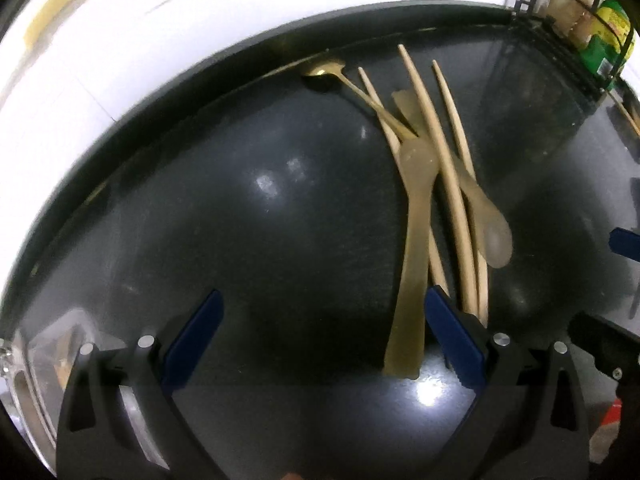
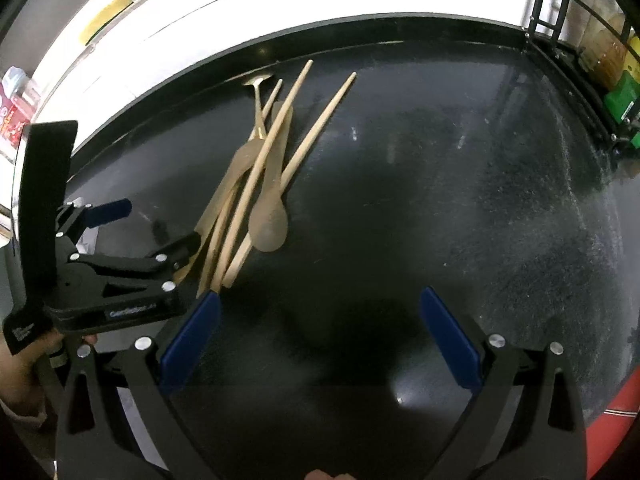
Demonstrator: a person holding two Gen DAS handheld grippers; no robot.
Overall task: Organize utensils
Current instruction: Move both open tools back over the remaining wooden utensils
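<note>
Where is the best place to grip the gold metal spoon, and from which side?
Probably the gold metal spoon near its bowl end, from the far side: that end lies free on the dark counter, while its handle tip is under the wooden utensils.

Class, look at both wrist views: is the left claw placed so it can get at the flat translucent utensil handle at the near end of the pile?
Probably yes. The left claw is open, and the handle lies between its fingers, beside the right one, uncovered at that end.
</note>
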